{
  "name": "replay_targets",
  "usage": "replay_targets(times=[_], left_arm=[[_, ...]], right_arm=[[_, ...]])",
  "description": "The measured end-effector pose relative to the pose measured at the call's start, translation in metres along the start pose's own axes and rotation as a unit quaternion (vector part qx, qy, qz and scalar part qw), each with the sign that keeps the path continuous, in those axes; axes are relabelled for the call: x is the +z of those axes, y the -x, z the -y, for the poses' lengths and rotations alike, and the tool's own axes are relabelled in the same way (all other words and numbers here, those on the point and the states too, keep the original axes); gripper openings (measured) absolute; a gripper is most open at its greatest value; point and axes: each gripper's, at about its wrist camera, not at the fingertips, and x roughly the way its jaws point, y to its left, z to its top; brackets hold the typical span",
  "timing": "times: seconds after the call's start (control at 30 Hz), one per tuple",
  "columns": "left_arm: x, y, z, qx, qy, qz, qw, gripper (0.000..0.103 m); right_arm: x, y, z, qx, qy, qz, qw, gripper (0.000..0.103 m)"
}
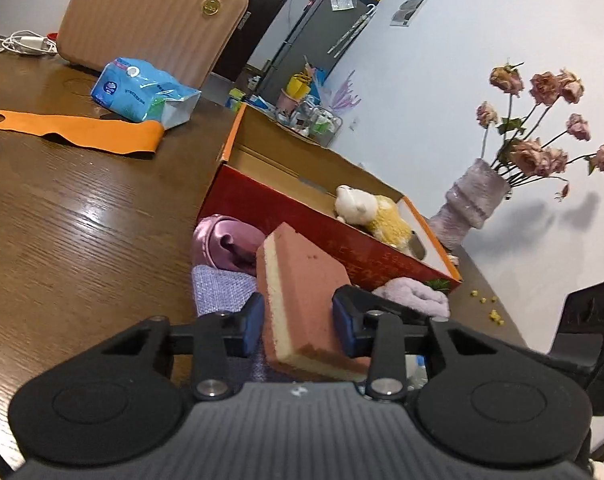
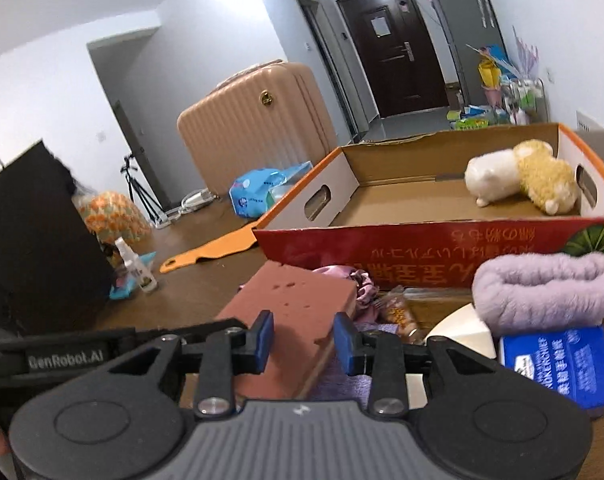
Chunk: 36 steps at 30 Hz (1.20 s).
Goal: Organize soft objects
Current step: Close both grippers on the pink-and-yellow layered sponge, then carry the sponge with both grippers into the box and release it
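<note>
both the left gripper (image 1: 297, 322) and the right gripper (image 2: 304, 342) clamp one pink sponge (image 1: 302, 292) (lifted, it seems), and next it goes to the cardboard box (image 2: 402, 200) at one o'clock.

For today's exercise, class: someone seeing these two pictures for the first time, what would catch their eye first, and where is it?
First, the pink-and-cream sponge, gripped between the blue pads of both the left gripper and the right gripper, just short of the red cardboard box. Next, the plush toy, lying alone at one end inside that box. Then the dried pink roses in a vase past the box's end, by the wall.
</note>
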Motion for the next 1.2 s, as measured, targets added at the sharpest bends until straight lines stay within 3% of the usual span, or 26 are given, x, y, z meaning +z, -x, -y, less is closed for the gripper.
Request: replay_targets(times=[0.2, 0.37, 0.57, 0.67, 0.73, 0.8, 0.87, 0.93, 1.0, 1.07, 1.2], left_arm=[[-0.017, 0.049, 0.017, -0.059, -0.024, 0.008, 0.9979, 0.037], [-0.066, 0.070, 0.033, -0.095, -0.041, -0.047, 0.9936, 0.037], [-0.119, 0.073, 0.048, -0.119, -0.056, -0.109, 0.9853, 0.037], [-0.128, 0.071, 0.047, -0.093, -0.072, -0.100, 0.9880, 0.037], [-0.126, 0.077, 0.045, -0.033, -0.076, -0.052, 0.9953, 0.045], [-0.120, 0.090, 0.038, -0.002, -0.052, -0.005, 0.9986, 0.074], [-0.112, 0.107, 0.031, -0.013, -0.038, 0.020, 0.9990, 0.074], [-0.109, 0.122, 0.029, 0.001, -0.033, 0.035, 0.9989, 0.075], [-0.113, 0.138, 0.030, 0.008, -0.035, 0.034, 0.9988, 0.081], [-0.123, 0.150, 0.030, -0.001, -0.048, 0.024, 0.9985, 0.083], [-0.146, 0.158, 0.031, -0.033, -0.101, -0.027, 0.9940, 0.085]], right_arm=[[-0.014, 0.064, -0.031, -0.001, 0.024, 0.042, 0.999, 0.031], [-0.066, 0.124, -0.048, -0.040, 0.026, 0.053, 0.997, 0.031], [-0.135, 0.176, -0.043, -0.080, -0.031, 0.046, 0.995, 0.031], [-0.157, 0.181, -0.035, -0.082, -0.059, 0.030, 0.994, 0.031], [-0.168, 0.178, -0.039, -0.046, -0.057, 0.018, 0.997, 0.031], [-0.171, 0.181, -0.053, -0.005, -0.025, 0.025, 0.999, 0.031], [-0.166, 0.189, -0.061, -0.006, 0.008, 0.058, 0.998, 0.031], [-0.156, 0.192, -0.057, -0.027, 0.019, 0.075, 0.997, 0.032], [-0.146, 0.186, -0.047, -0.030, 0.023, 0.071, 0.997, 0.035], [-0.138, 0.173, -0.043, -0.023, 0.036, 0.048, 0.998, 0.045], [-0.128, 0.140, -0.041, 0.001, 0.068, 0.013, 0.998, 0.049]])
